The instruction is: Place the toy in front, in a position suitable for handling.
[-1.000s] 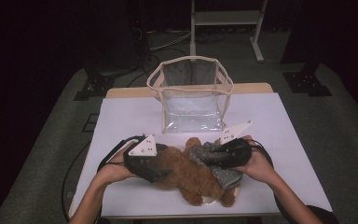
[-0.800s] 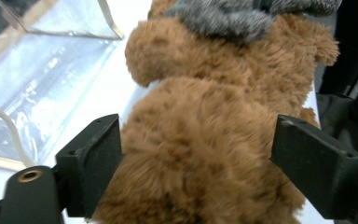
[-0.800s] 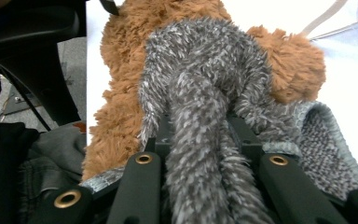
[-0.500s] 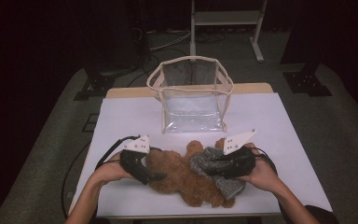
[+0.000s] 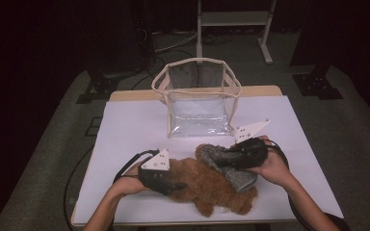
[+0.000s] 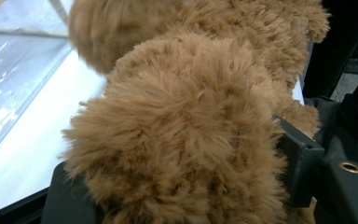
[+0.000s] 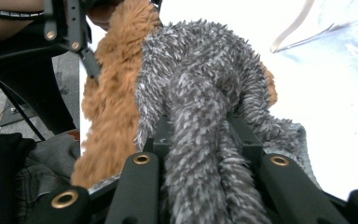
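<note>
You are working on the brown plush bear, which is lying on the near part of the white table, just in front of the clear bag standing open behind it. Your left gripper is coming onto the bear's left side; its jaws have just been closing, and the left gripper view shows a thick tuft of brown fur bulging between them, though I cannot tell whether the pads are pressing yet. Your right gripper is clamping the grey fuzzy garment on the bear's right side, a fold of it pinched between the jaws.

To do this well, I'd say you are wanting more than fur in the left jaws: keep closing until stuffing is caught, otherwise the pile may slip out on the lift. Take care that the right grip is carrying the body and not cloth alone, since the garment could stretch or slide off. Lifting both sides evenly and clearing the bag's near rim looks like the safest path.
</note>
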{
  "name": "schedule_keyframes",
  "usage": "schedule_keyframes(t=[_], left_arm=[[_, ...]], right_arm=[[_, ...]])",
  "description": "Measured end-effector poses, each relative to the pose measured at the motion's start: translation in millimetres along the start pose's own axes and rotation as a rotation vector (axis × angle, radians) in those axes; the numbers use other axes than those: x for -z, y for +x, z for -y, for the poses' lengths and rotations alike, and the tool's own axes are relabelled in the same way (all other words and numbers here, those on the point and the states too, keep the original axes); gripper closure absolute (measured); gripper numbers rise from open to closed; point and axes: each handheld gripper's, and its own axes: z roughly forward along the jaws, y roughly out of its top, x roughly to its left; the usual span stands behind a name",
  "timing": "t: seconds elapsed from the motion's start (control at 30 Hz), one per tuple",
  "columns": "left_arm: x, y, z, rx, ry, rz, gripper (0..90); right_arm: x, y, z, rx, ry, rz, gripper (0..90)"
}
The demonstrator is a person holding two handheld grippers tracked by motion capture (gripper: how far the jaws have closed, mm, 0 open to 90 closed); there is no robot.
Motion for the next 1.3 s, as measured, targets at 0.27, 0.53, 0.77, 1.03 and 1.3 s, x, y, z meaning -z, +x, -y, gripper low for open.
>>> schedule_keyframes(t=[0.27, 0.53, 0.77, 1.03, 1.3], left_arm=[[7.6, -2.2, -6.3, -0.024, 0.014, -0.004, 24.7], [4.7, -3.9, -18.2, -0.059, 0.028, 0.024, 32.4], [8.5, -9.3, -13.3, -0.072, 0.026, 0.009, 35.9], [13.0, -15.3, -11.3, -0.106, 0.033, 0.01, 35.8], [14.8, -16.5, -11.8, -0.125, 0.042, 0.017, 35.4]], right_arm=[[-2.5, 13.5, 15.6, 0.014, 0.014, -0.045, 68.6], [-0.8, 27.2, 14.4, 0.054, 0.022, -0.033, 68.5], [22.6, 5.9, 22.3, -0.005, -0.009, 0.001, 68.4], [41.8, -23.8, 35.2, -0.088, -0.028, 0.074, 68.2], [48.9, -47.7, 49.0, -0.166, -0.023, 0.122, 68.2]])
